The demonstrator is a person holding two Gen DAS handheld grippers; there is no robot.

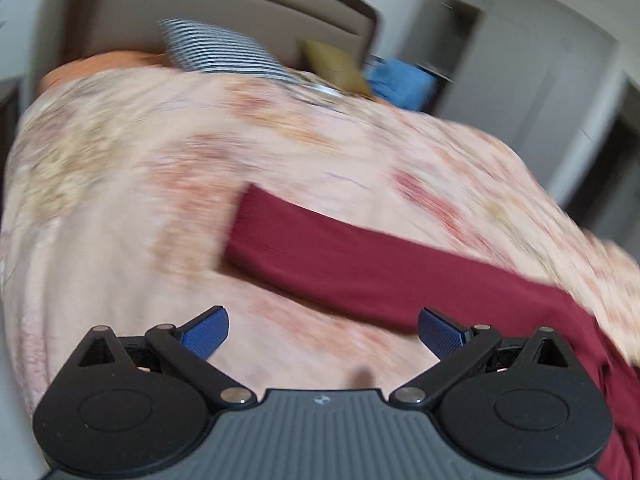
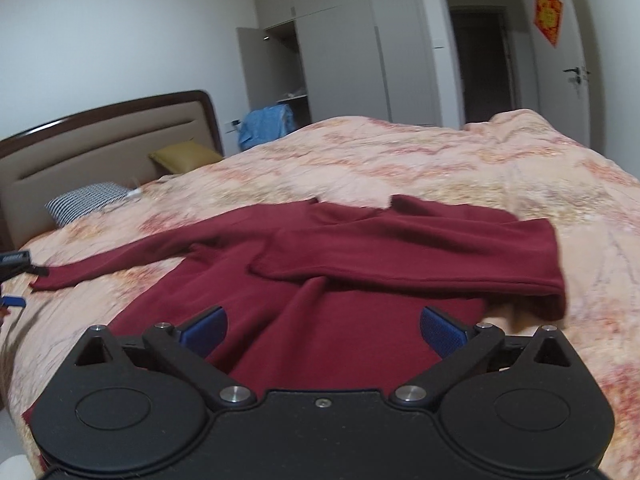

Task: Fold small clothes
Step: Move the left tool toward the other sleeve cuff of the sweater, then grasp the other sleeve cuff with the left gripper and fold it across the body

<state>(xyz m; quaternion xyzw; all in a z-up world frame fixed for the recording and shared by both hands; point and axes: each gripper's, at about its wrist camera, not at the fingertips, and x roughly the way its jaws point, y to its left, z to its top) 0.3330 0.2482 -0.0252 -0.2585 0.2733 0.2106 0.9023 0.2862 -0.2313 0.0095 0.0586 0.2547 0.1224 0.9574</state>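
A dark red long-sleeved top (image 2: 320, 280) lies on the bed. Its right sleeve (image 2: 420, 252) is folded across the body. Its left sleeve (image 2: 132, 260) stretches out flat to the left. My right gripper (image 2: 323, 332) is open and empty, just above the top's lower body. My left gripper (image 1: 323, 332) is open and empty over the quilt, with the left sleeve (image 1: 360, 264) just beyond its fingertips. The left wrist view is blurred. The left gripper also shows at the right wrist view's left edge (image 2: 14, 280), by the sleeve cuff.
The bed has a pink and orange patterned quilt (image 2: 440, 160). A striped pillow (image 2: 86, 200) and a mustard pillow (image 2: 184, 156) lie by the headboard (image 2: 100, 140). A blue cloth (image 2: 264, 124) hangs beyond the bed. Wardrobes and a doorway stand behind.
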